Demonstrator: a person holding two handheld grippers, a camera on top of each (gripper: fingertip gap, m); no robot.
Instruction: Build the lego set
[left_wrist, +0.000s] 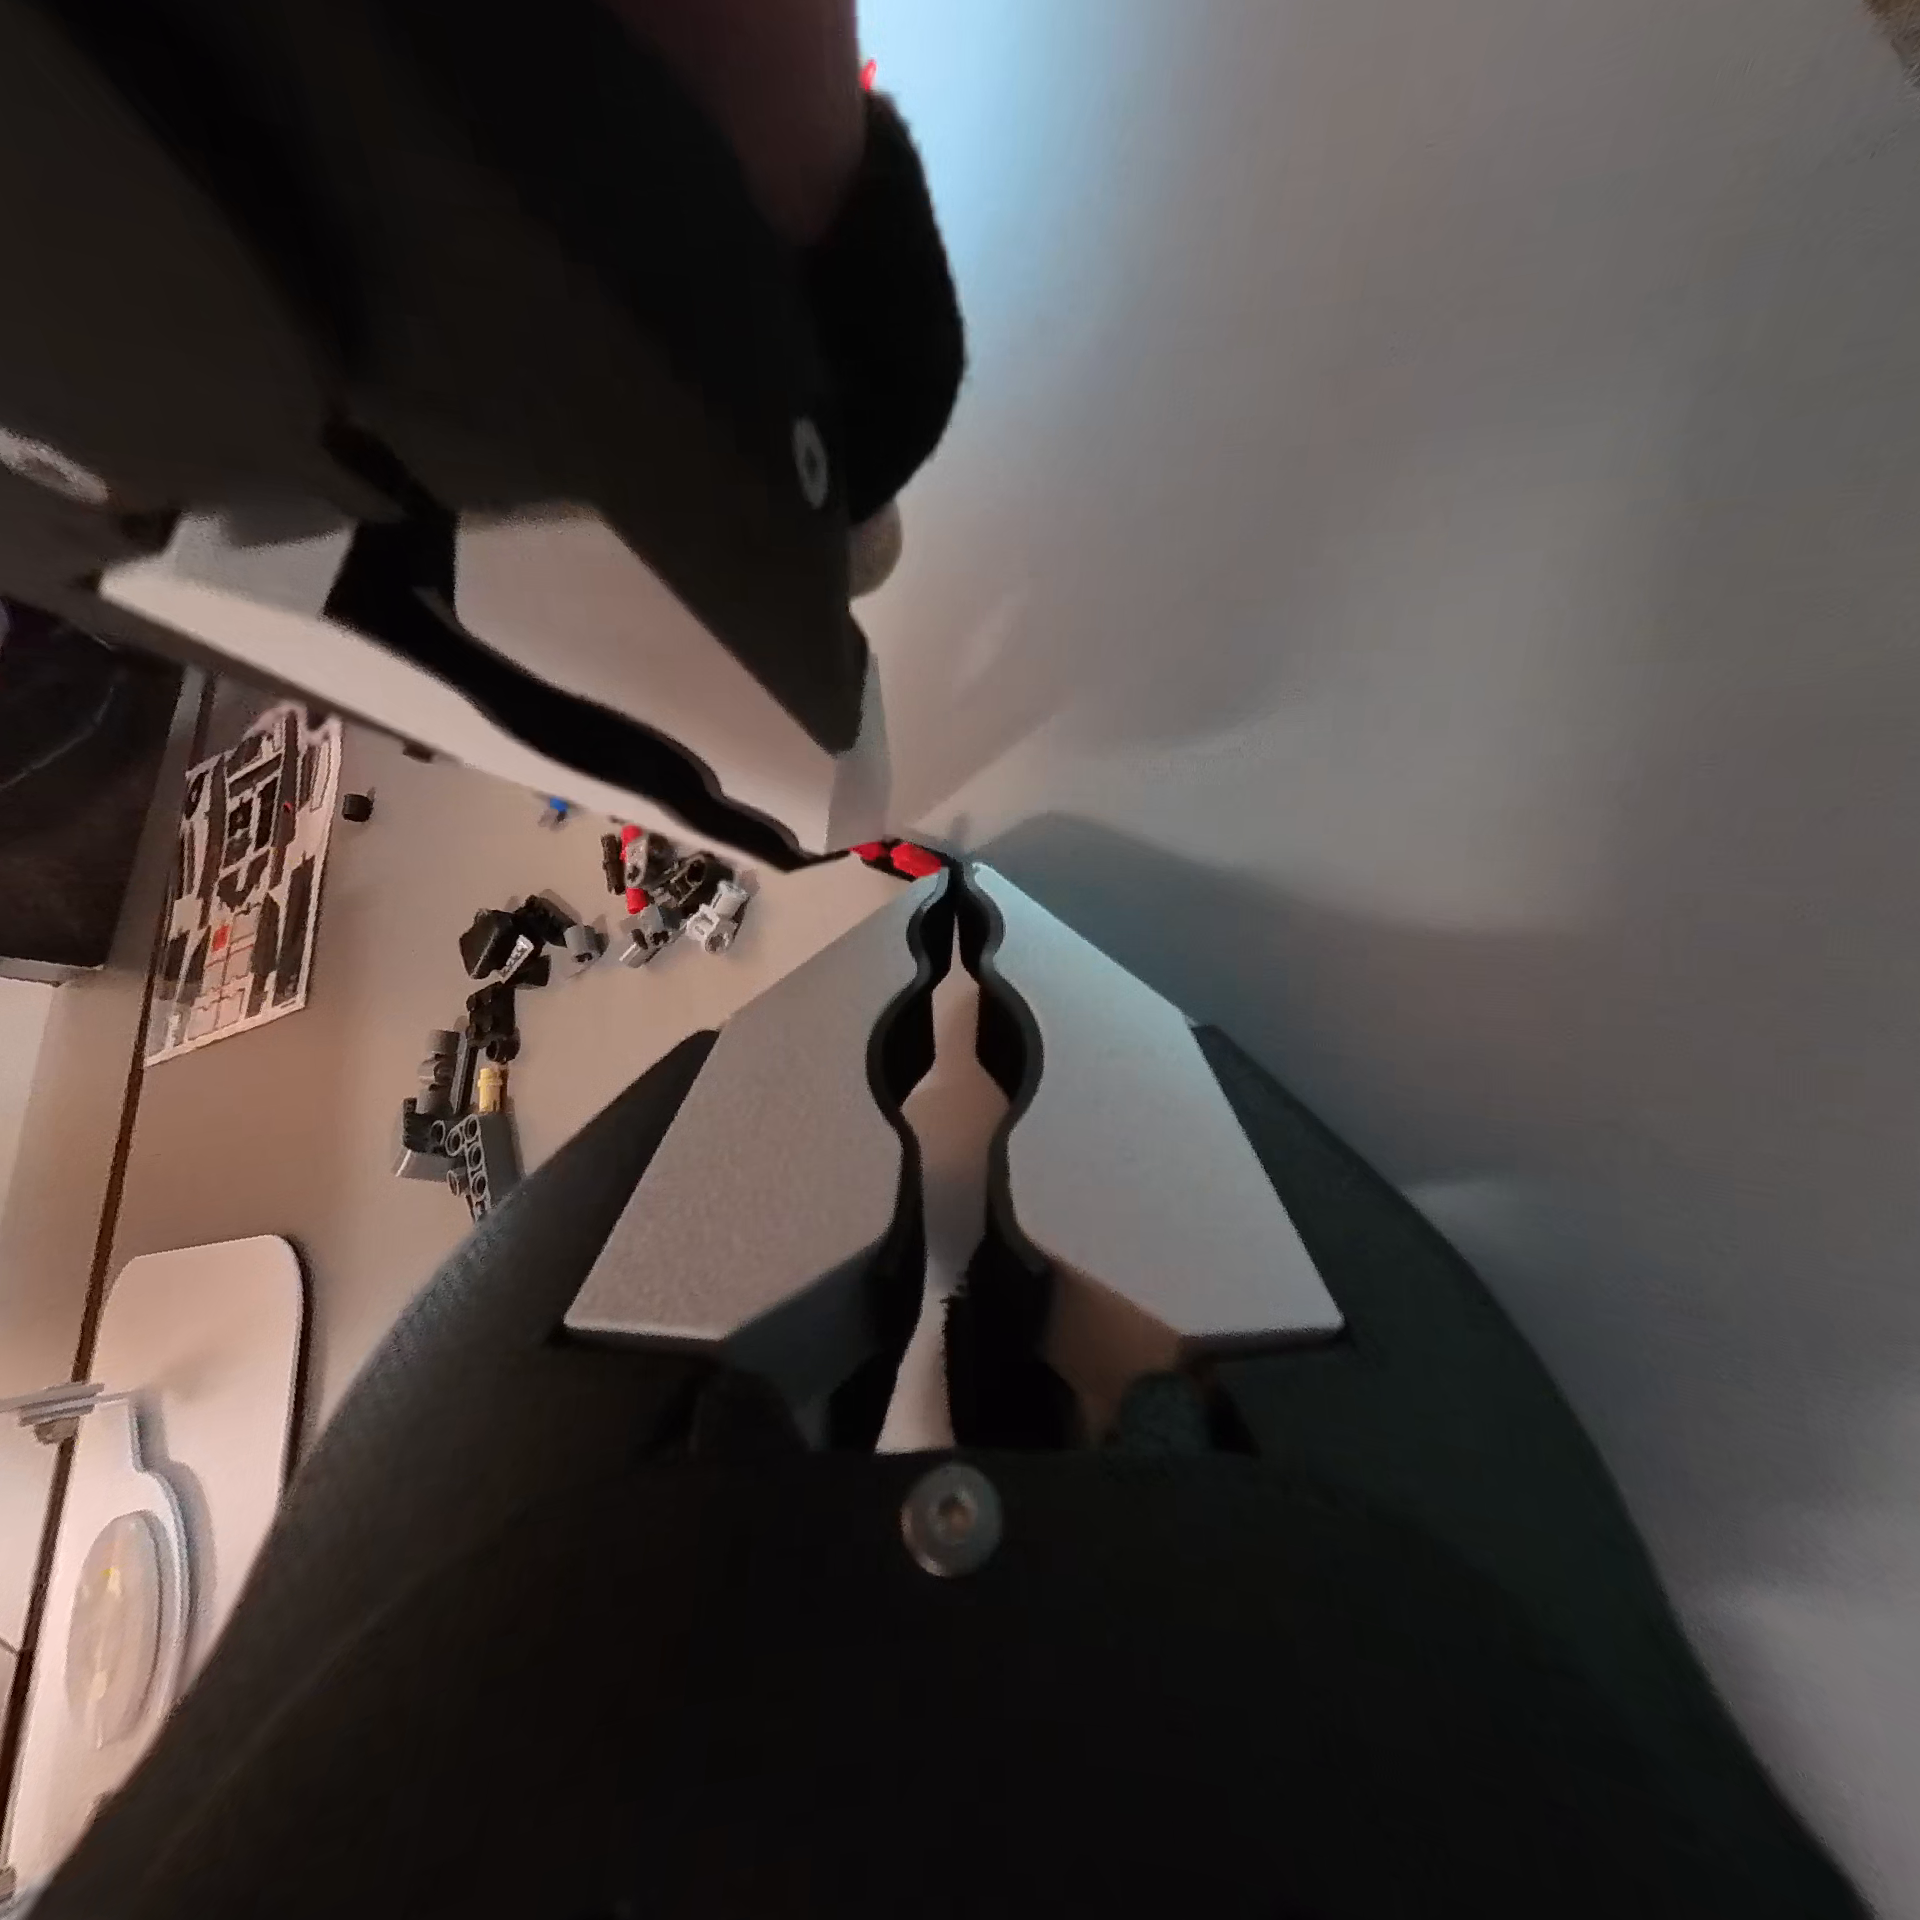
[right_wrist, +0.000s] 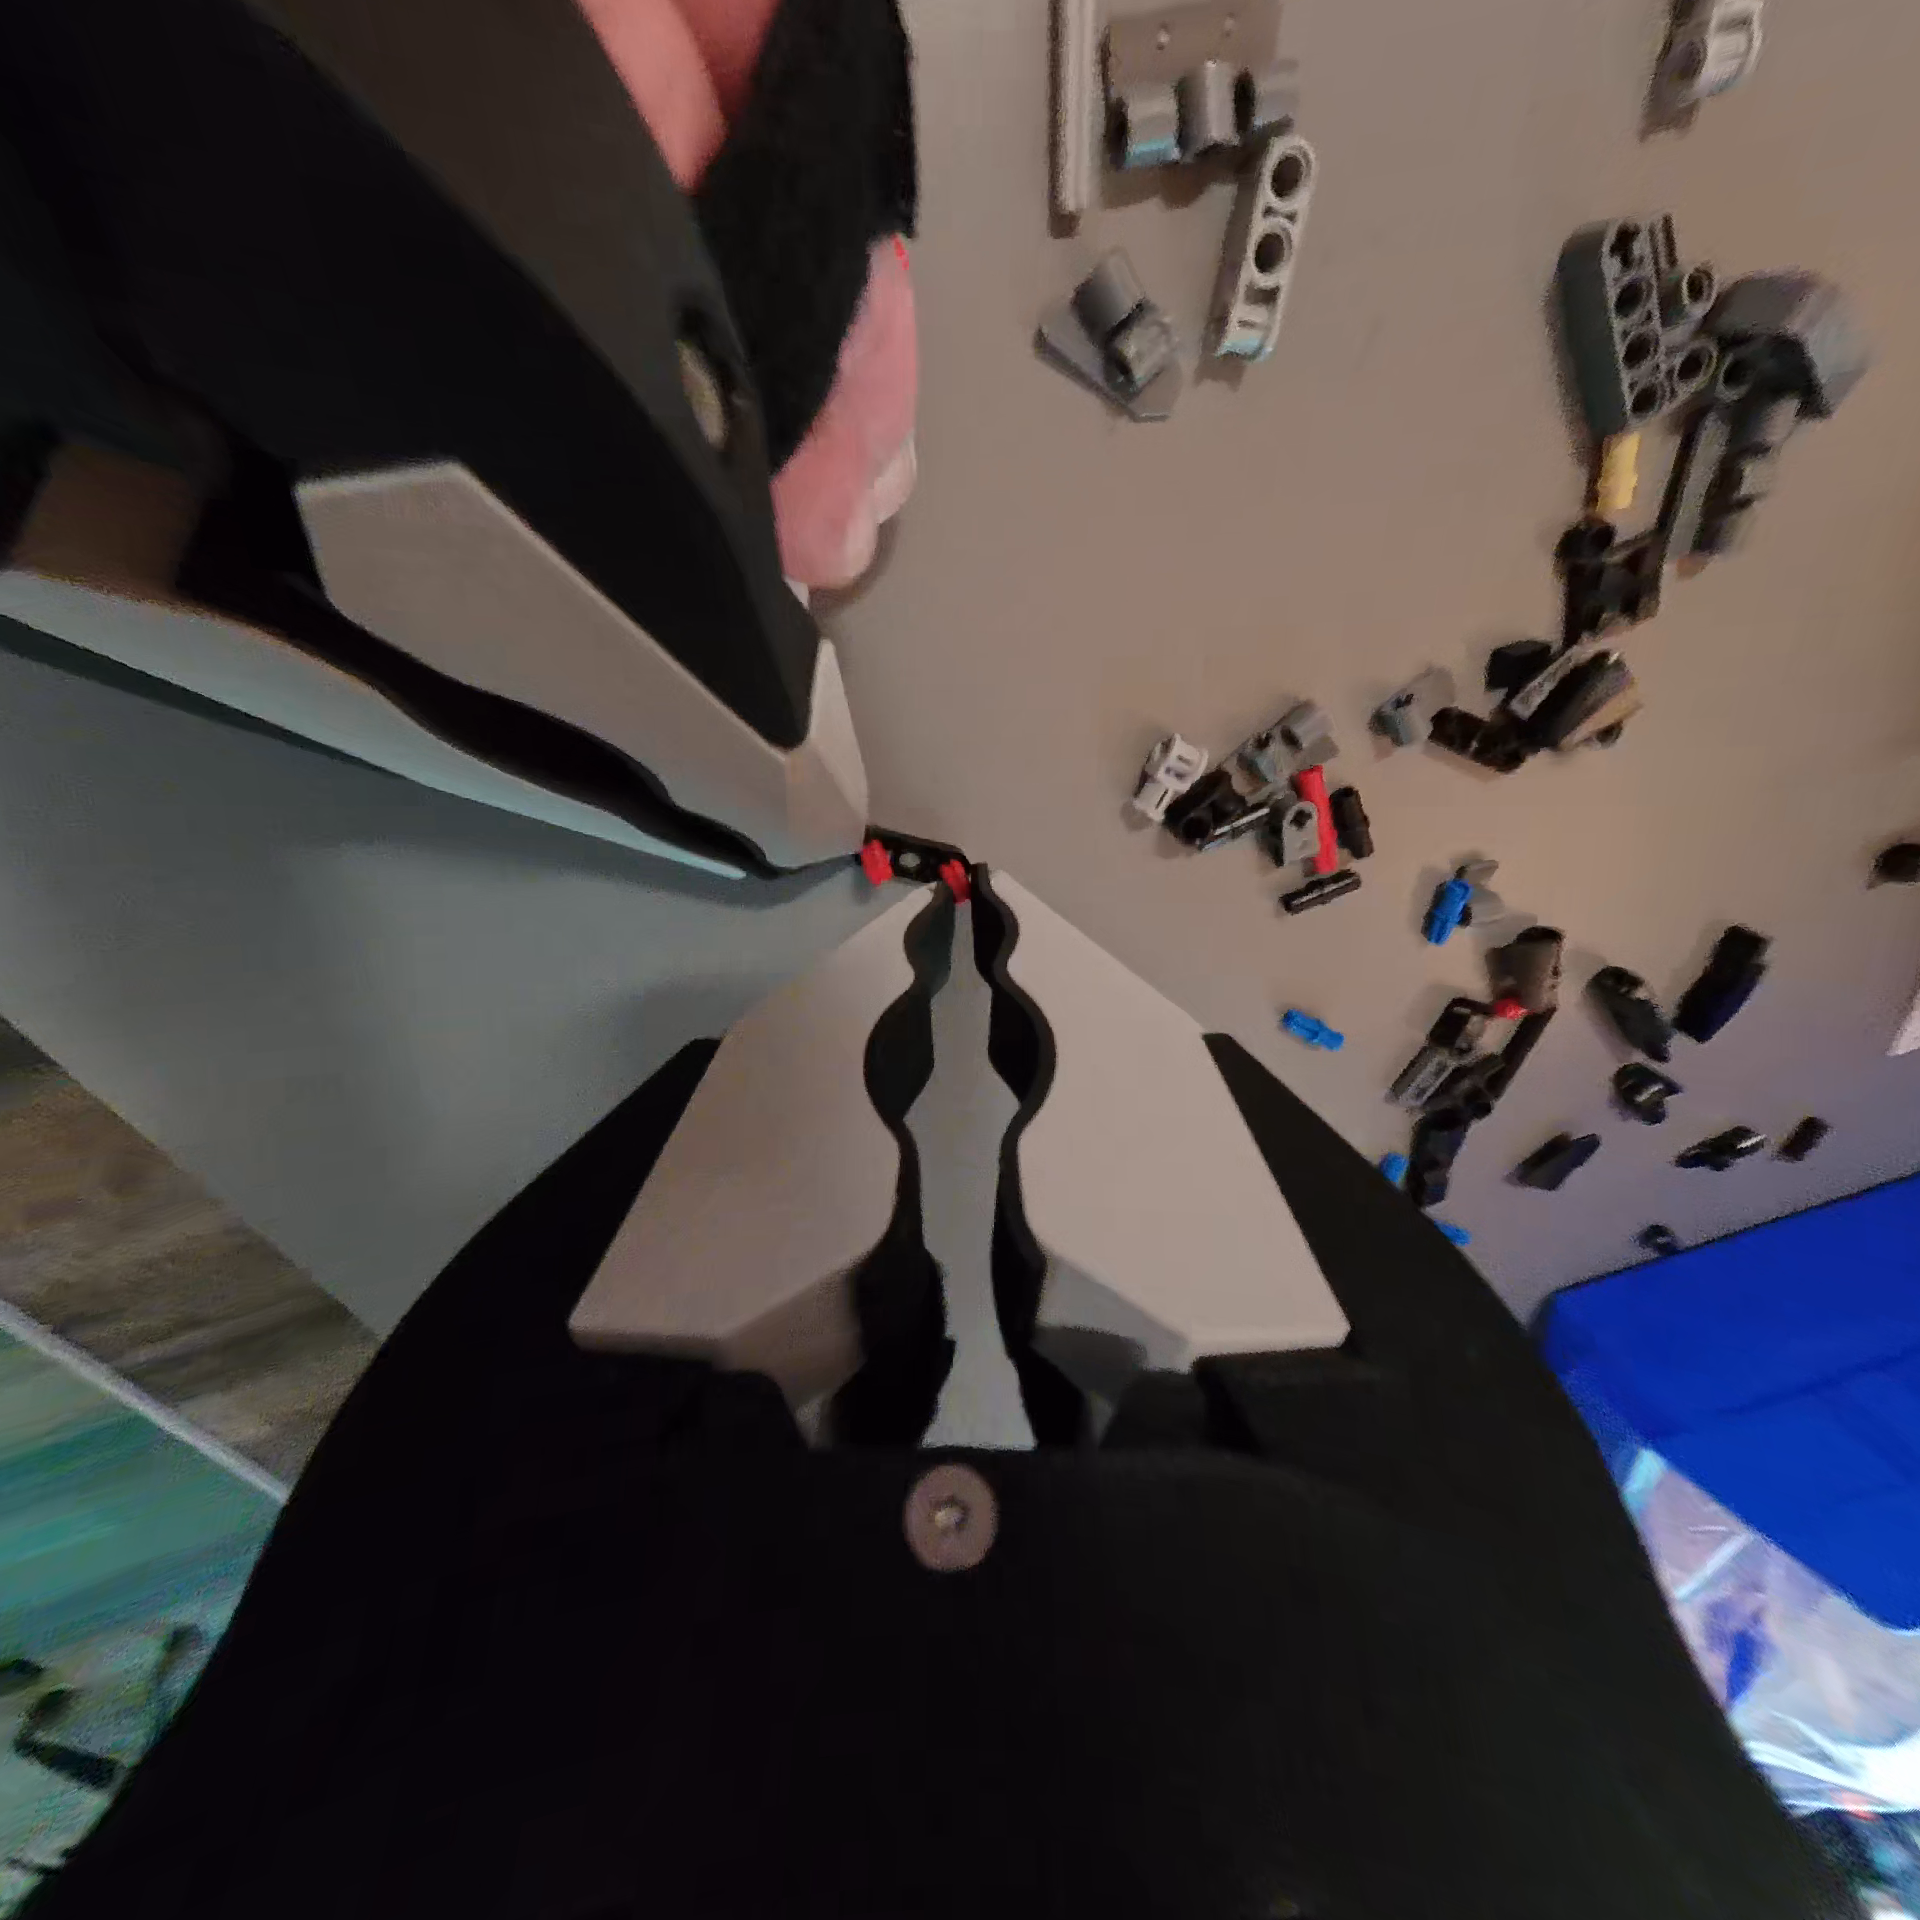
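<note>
A tiny Lego piece, a black connector (right_wrist: 914, 860) with red pins (right_wrist: 878, 862) at its ends, hangs in the air between both grippers. In the right wrist view my right gripper (right_wrist: 969, 883) is shut on its near red pin (right_wrist: 956, 878), and the left gripper (right_wrist: 858, 854) comes in from the upper left, shut on the far end. In the left wrist view my left gripper (left_wrist: 953, 883) is shut at the red part (left_wrist: 899, 857), and the right gripper (left_wrist: 826, 850) meets it from the upper left.
Loose black, grey, red and blue pieces (right_wrist: 1257, 816) lie on the beige table (right_wrist: 1039, 623), with a dark part-built assembly (right_wrist: 1662, 343). A blue box (right_wrist: 1745, 1403) and plastic bag (right_wrist: 1766, 1714) sit at the lower right. A sticker sheet (left_wrist: 249, 883) and white tray (left_wrist: 208, 1351) lie left. Left and right tips are no more than a few centimetres apart.
</note>
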